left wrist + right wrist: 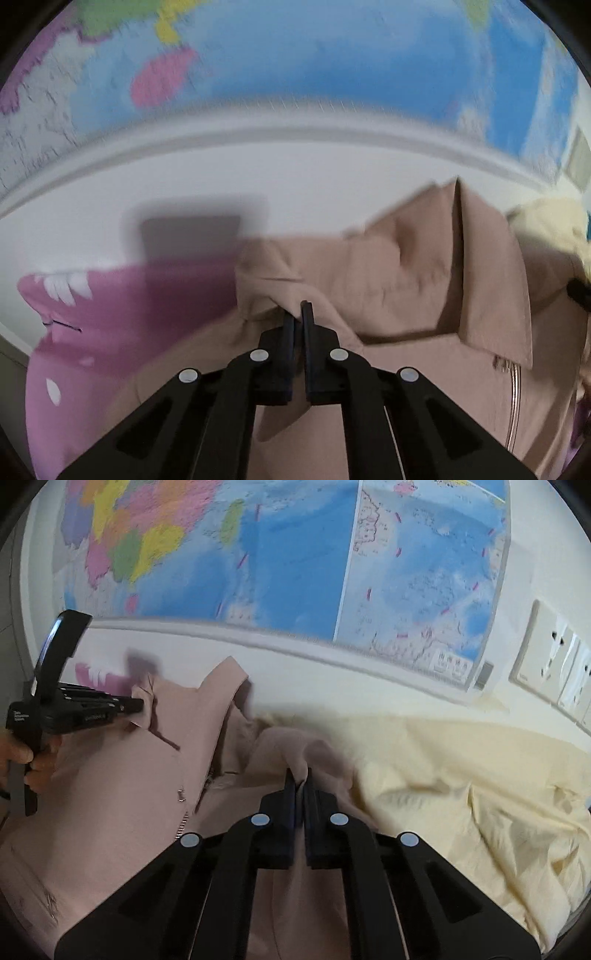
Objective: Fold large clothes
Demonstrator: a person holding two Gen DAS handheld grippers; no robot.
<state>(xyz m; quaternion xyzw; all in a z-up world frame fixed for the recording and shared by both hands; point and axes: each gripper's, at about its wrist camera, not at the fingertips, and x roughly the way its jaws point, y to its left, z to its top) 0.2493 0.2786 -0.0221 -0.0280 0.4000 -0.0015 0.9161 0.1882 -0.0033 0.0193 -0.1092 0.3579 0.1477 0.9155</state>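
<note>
A large beige-pink jacket (pixel 406 266) with a collar and a zipper (pixel 515 398) is held up in front of the wall. My left gripper (pixel 299 314) is shut on a fold of the jacket near the collar. My right gripper (pixel 301 779) is shut on another fold of the same jacket (pixel 122 775). The left gripper (pixel 135 705) also shows in the right wrist view at the far left, pinching the jacket's edge. The jacket hangs between the two grippers.
A pink garment with white marks (pixel 92 325) lies at the left. A cream cloth (pixel 461 775) lies crumpled at the right. A coloured wall map (pixel 295 554) hangs behind, and wall sockets (pixel 550 657) sit at the right.
</note>
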